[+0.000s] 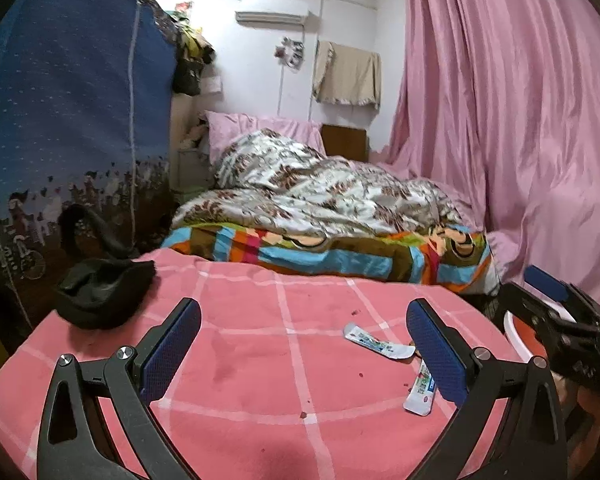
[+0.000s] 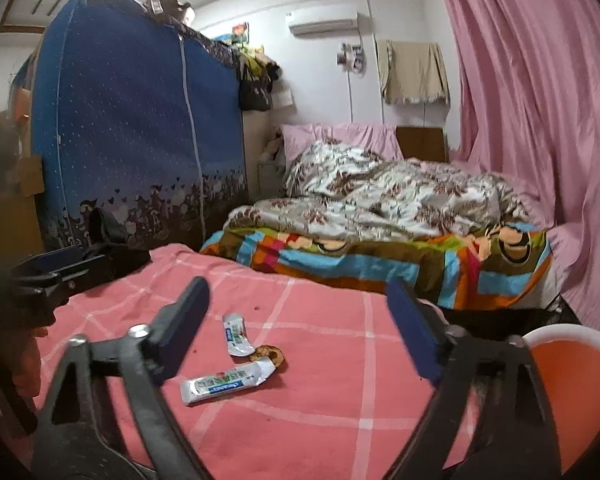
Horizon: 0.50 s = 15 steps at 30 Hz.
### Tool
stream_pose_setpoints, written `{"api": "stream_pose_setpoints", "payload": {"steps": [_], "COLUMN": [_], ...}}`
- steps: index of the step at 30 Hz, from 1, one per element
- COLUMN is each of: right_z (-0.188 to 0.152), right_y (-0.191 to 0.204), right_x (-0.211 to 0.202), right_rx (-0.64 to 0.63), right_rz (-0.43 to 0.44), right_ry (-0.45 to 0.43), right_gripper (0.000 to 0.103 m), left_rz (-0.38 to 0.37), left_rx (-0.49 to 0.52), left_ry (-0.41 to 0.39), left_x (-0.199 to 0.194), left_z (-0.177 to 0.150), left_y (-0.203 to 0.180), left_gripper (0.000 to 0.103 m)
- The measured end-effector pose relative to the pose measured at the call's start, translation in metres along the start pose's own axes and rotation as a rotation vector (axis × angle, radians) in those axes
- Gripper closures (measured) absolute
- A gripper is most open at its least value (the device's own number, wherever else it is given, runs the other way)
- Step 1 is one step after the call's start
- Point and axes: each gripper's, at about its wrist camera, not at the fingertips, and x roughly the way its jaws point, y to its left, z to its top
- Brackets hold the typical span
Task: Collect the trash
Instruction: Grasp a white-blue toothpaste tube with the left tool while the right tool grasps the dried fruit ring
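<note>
Two wrappers (image 2: 229, 385) on pink bed (image 2: 320, 420), ahead between right gripper (image 2: 300, 332) fingers | both grippers wide, empty | orange bin (image 2: 572, 392) right, black cloth (image 1: 100, 292) left | left gripper (image 1: 304, 344)

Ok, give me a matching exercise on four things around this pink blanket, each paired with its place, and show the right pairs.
Things:
1. longer wrapper
2. black cloth
3. orange bin
4. flowered quilt

Places:
A. heaped on the bed behind
B. off the blanket's right edge
C. far left corner of the pink blanket
D. flat on the blanket, nearest the right tool

Pairs: 1-D, 2-C, 3-B, 4-A
</note>
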Motion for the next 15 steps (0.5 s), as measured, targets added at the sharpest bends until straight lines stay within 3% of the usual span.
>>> {"api": "stream_pose_setpoints", "payload": {"steps": [2, 5, 15], "right_z": [-0.001, -0.003, -0.015], "right_y": [-0.004, -0.01, -0.031], "right_x": [0.009, 0.021, 0.056], "right_rx": [0.002, 0.007, 0.063], "right_rz": [-0.009, -0.015, -0.02], "right_ry": [0.036, 0.088, 0.249], "right_gripper": [0.03, 0.042, 0.052], "left_rz": [-0.02, -0.057, -0.143], "left_rx": [0.009, 0.023, 0.052], "left_ry": [0.027, 0.082, 0.332], "left_x": [0.01, 0.027, 0.093], "left_z": [0.0, 0.0, -0.007], "left_y": [-0.002, -0.008, -0.032], "left_gripper": [0.003, 0.008, 0.049]}}
